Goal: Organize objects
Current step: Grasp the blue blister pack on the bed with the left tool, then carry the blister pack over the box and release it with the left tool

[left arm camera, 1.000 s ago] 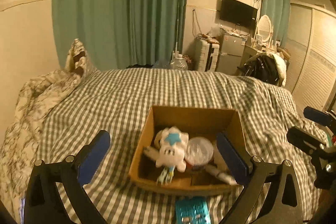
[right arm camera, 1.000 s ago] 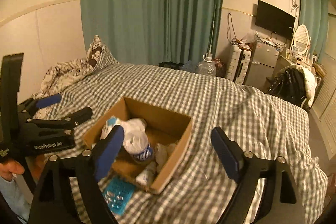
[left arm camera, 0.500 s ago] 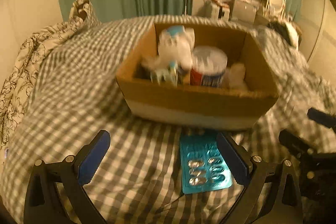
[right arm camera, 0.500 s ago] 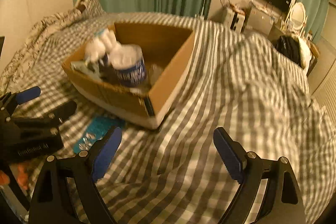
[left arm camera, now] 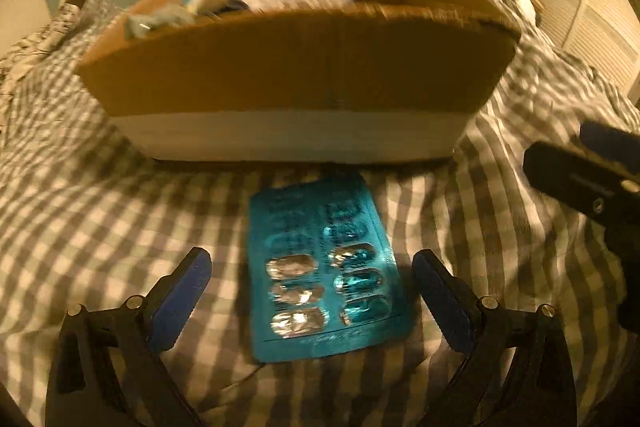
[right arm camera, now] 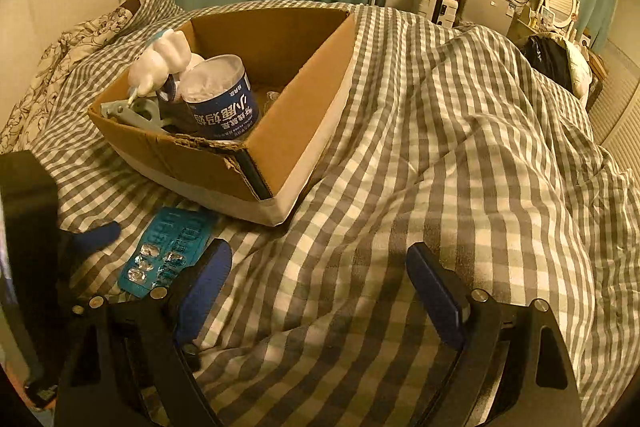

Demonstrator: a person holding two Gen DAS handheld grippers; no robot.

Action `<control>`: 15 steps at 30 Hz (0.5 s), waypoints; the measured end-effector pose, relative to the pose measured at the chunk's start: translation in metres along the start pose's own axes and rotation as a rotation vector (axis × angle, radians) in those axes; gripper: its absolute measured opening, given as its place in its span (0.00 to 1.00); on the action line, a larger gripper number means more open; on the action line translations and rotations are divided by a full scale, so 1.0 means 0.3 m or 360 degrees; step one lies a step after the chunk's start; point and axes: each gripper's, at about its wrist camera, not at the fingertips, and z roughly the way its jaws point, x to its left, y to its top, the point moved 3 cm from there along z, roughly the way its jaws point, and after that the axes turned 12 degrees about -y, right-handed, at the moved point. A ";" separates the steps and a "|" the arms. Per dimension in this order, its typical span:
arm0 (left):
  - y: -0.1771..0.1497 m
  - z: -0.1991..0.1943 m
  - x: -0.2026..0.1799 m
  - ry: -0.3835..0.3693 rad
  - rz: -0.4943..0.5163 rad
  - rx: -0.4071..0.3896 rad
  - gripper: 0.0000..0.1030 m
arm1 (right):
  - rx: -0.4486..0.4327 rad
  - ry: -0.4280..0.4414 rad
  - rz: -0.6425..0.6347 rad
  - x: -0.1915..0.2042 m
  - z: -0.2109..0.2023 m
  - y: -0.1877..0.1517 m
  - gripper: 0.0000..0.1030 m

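Observation:
A teal blister pack of pills lies flat on the checked bedspread just in front of a cardboard box. My left gripper is open, low over the bed, its fingers on either side of the pack, not touching it. The pack also shows in the right wrist view, left of the box. My right gripper is open and empty over bare bedspread, right of the pack. The box holds a white plush toy, a blue-labelled can and other small items.
The checked bedspread is rumpled, with folds to the right. A patterned pillow lies at the far left. Green curtains, a TV, a mirror and a small fridge stand beyond the bed. The right gripper shows at the right edge of the left wrist view.
Both grippers have dropped lower and moved closer to the bed. My left gripper has come down around the blister pack, which now sits between its open fingers. Nothing has been grasped.

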 end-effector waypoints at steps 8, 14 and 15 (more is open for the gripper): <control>-0.024 -0.043 -0.006 -0.0105 -0.0030 -0.0012 0.70 | -0.0014 -0.0038 -0.0009 0.000 -0.009 -0.006 0.86; -0.028 -0.155 -0.009 -0.0113 -0.0069 -0.0062 0.69 | -0.0094 -0.0062 -0.0041 0.007 -0.070 -0.005 0.86; -0.029 -0.187 -0.010 -0.0109 -0.0071 -0.0084 0.69 | -0.0104 -0.0060 -0.0041 0.005 -0.082 -0.006 0.86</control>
